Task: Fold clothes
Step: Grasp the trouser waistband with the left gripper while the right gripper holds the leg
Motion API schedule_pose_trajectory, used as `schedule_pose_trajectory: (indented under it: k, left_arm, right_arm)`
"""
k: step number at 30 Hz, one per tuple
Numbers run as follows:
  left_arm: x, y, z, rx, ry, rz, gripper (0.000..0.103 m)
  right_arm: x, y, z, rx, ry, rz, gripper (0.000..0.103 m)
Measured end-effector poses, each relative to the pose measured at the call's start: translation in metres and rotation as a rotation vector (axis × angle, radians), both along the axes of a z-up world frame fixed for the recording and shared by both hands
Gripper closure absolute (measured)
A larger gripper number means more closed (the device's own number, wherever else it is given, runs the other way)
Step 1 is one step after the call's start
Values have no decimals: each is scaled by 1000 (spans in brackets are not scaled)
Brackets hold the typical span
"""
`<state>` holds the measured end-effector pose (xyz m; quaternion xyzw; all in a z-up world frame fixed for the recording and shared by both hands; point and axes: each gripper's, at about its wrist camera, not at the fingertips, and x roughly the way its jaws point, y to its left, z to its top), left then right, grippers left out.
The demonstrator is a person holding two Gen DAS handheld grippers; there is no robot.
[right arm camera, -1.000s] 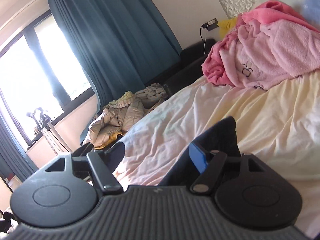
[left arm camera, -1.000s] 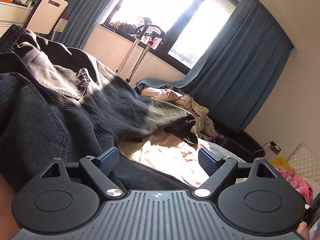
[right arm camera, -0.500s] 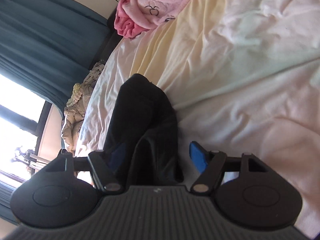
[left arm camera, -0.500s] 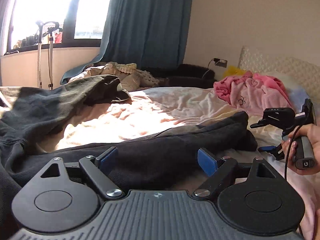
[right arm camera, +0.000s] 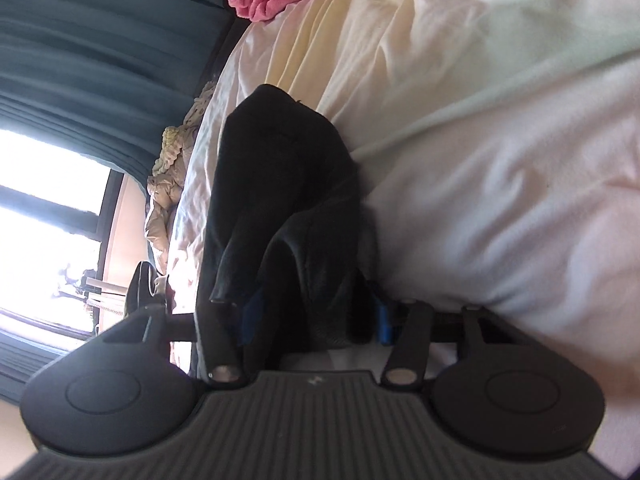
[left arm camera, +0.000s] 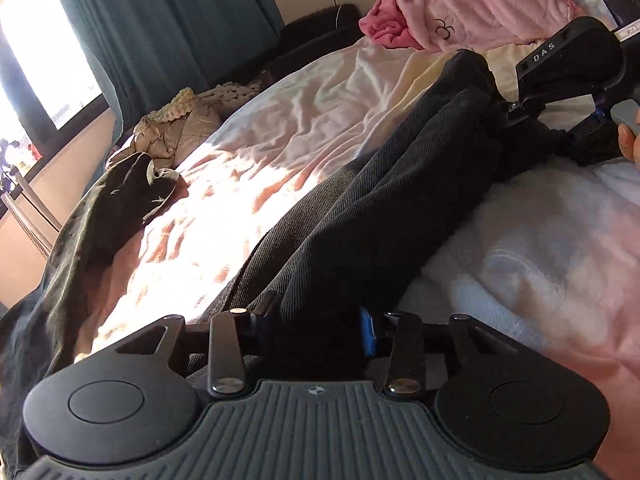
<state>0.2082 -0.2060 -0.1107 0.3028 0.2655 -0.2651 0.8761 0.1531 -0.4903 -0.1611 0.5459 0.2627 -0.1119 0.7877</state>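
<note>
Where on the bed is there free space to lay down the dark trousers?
Bare sheet lies between the dark trousers and the beige jacket. More shows right of the trousers. It is crowded near the pink blanket.

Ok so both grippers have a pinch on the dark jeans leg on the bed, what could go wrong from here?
1. The left gripper and right gripper each pinch a bunched fold of the dark denim jeans; thick layers may slip out when lifted.
2. The other jeans leg lies crumpled apart, so the fold may end uneven.
3. The wrinkled pale bedsheet could get dragged along.
</note>
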Motion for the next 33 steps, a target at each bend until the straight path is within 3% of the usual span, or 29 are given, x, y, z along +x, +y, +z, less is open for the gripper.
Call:
schedule_pose_trajectory:
  k: [1, 2, 3, 9, 13, 16, 18, 20, 22, 23, 24, 27, 31, 33]
  left_arm:
    - [4, 1, 5, -8, 17, 4, 82]
    - [10, 1, 9, -20, 32, 10, 91]
    - [19, -1, 13, -42, 45, 21, 93]
    - [74, -12, 33, -175, 120, 86, 95]
    - [111, -20, 46, -263, 170, 130, 91]
    - [136, -25, 54, -318, 202, 158, 83]
    - [133, -29, 45, -280, 189, 148, 72]
    - [131, -32, 35, -243, 177, 139, 70]
    - [128, -35, 26, -205, 164, 129, 53]
    - [125, -32, 24, -200, 163, 132, 36]
    - [119, -16, 32, -232, 171, 154, 31]
    - [93, 41, 56, -336, 173, 219, 28]
    - [29, 151, 92, -506, 165, 408, 28]
    - [-8, 212, 108, -630, 160, 513, 27]
  right_arm:
    - [6, 2, 2, -37, 2, 32, 89]
    - [7, 2, 3, -45, 1, 37, 90]
    - [8, 1, 4, -48, -4, 36, 93]
    - [-1, -10, 41, -34, -152, -47, 97]
    - [-5, -26, 78, -152, -230, -78, 97]
    - [-14, -43, 77, -145, -215, -108, 97]
    - [-18, -55, 66, -135, -180, -132, 97]
    - [-16, -65, 49, -136, -147, -160, 97]
    - [-14, -73, 34, -161, -128, -196, 97]
    - [-11, -75, 28, -162, -130, -189, 97]
    - [-8, -77, 22, -164, -130, -181, 97]
    - [-3, -79, 11, -185, -114, -159, 96]
    - [-8, -74, 15, -197, -114, -161, 86]
    - [-11, -68, 25, -249, -82, -151, 82]
